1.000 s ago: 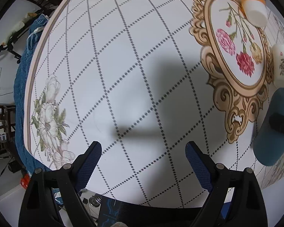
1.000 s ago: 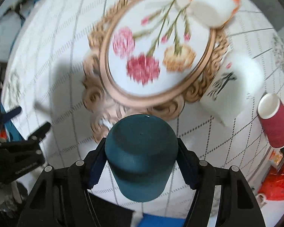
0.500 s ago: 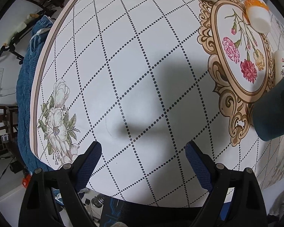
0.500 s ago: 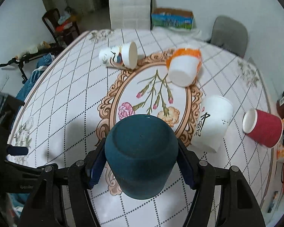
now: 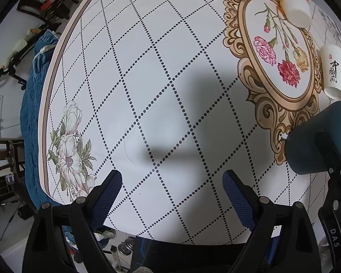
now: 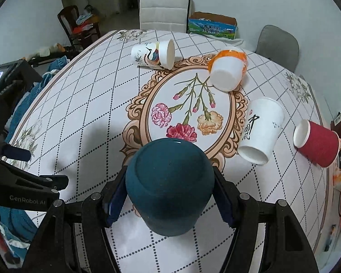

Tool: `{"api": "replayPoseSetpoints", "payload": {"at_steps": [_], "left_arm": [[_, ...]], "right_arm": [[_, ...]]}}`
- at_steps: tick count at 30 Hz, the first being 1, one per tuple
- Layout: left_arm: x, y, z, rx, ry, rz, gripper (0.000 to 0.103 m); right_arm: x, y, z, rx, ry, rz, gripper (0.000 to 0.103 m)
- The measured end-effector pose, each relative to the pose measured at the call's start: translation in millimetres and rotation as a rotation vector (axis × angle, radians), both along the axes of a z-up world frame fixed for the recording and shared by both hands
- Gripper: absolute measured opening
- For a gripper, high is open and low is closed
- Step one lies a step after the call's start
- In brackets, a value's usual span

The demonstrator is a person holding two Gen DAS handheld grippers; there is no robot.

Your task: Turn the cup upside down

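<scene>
- Covering a round table, a white tablecloth (image 6: 84,95) with a dotted diamond grid is showing an ornate oval flower medallion (image 6: 188,111) at its centre.
- Clamping a dark teal cup (image 6: 170,184) between its two blue-padded fingers, the right gripper (image 6: 169,195) is holding the cup with its closed base facing up toward the camera (its mouth is turned downward, away from view). The cup is sitting over the near edge of the medallion; whether it is touching the cloth cannot be told.
- Hovering over bare grid cloth near the table's left edge, the left gripper (image 5: 171,195) is keeping its jaws spread wide apart and is gripping nothing. The teal cup is appearing at the right side of its view (image 5: 318,141).
- Four other cups are lying on their sides around the medallion: a bird-patterned paper cup (image 6: 153,54) at the far left, an orange-and-white cup (image 6: 228,70) at the far right, a white cup with black calligraphy (image 6: 260,129) just beside the right rim, and a red ribbed cup (image 6: 316,143) further right.
- Standing beyond the table are a white chair (image 6: 163,11) and a grey chair (image 6: 277,45).
</scene>
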State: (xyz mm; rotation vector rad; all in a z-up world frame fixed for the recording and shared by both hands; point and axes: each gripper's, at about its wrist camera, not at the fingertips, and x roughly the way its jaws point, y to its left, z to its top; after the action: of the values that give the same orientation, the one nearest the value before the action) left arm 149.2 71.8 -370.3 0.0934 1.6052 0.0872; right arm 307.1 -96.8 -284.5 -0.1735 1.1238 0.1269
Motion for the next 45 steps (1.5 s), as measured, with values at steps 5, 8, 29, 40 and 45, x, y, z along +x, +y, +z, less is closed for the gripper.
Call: {"api": "replayPoseSetpoints", "payload": {"at_steps": [5,8,29,40,45], "left_arm": [[-7.0,-7.2,12.1,-0.005,-0.022,-0.028,0.090],[-10.3,-15.0,19.6,-0.007,-0.039,-0.044,0.090],[-56.2,-44.5,122.3,-0.030,-0.296,-0.076,0.101],[-117.8,-64.9,176.2,-0.035,-0.429,-0.073,0.101],[-152.5,-69.8,210.7,-0.046,-0.501,-0.090,0.101]], "right_arm": [[-6.5,-1.5,0.3,0.000,0.022,-0.043,0.071],[-8.9,-2.8,2.0,-0.001,0.042,-0.069,0.077],[-86.6,-62.0,97.7,-0.059,0.019,-0.348,0.097],[-147.6,-73.6,156.5,-0.089,-0.055,-0.313,0.097],[-188.7,-77.7,199.8,-0.069,-0.117,-0.320,0.097]]}}
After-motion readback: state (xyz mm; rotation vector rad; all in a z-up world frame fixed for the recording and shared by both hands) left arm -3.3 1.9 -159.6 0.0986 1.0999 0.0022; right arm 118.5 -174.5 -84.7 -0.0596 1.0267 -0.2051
